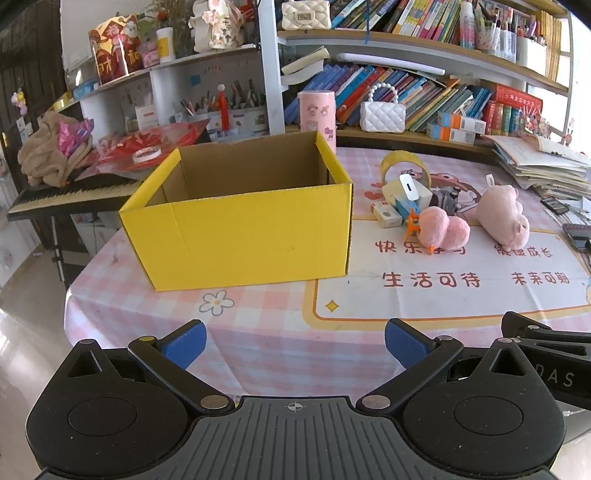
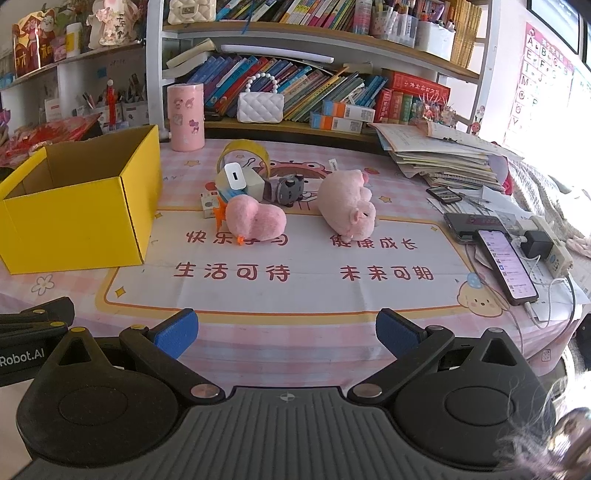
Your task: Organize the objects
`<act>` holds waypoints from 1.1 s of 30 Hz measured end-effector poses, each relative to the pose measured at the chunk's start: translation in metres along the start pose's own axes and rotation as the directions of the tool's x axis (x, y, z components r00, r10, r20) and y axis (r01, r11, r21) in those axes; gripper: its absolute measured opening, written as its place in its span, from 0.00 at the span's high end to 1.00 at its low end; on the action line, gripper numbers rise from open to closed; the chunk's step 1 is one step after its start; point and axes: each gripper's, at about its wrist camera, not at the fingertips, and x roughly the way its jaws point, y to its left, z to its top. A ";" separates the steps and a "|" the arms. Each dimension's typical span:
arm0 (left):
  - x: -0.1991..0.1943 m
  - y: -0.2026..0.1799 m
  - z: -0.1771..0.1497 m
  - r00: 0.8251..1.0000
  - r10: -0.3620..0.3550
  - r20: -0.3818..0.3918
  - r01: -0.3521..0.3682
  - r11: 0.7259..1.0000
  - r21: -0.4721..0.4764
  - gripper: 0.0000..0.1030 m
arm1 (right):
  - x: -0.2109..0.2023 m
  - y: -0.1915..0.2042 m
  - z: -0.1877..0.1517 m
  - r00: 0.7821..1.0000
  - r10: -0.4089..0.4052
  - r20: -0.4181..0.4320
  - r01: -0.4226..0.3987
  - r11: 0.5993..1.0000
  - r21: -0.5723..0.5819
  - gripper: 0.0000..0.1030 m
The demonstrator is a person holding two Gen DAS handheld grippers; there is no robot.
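Both the left claw (image 1: 294, 345) and right claw (image 2: 286, 333) are held wide apart and empty, short of the open yellow cardboard box (image 1: 240, 229), beside which pink plush toys (image 2: 255, 218) are scattered.

The table carries a pink checked cloth (image 2: 295, 343) with a cream panel printed in red characters. At its far edge stands a pink cylindrical canister (image 2: 185, 116), upright. Behind it, bookshelves (image 2: 314, 31) hold rows of books, a white quilted handbag (image 2: 260, 107) with a bead handle on the lower shelf and a cream quilted bag (image 2: 192, 11) above. At far right lies a tilted stack of papers and booklets (image 2: 443, 155). Near right, a lit smartphone (image 2: 508, 266) rests face up beside a second phone (image 2: 476, 225) and a black plug (image 2: 537, 242). At far left, a keyboard instrument (image 1: 74, 192) bears a crumpled beige cloth (image 1: 48, 151).
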 end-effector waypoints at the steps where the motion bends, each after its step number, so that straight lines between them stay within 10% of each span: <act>1: 0.001 0.000 0.000 1.000 0.000 -0.001 0.000 1.000 0.001 0.00 | 0.000 0.000 0.000 1.000 -0.001 -0.001 0.001 1.000 0.000 0.00; 33: 0.011 0.002 0.004 1.000 0.002 -0.029 -0.002 1.000 -0.002 0.00 | 0.010 0.005 0.004 1.000 0.000 -0.022 0.000 1.000 -0.011 0.00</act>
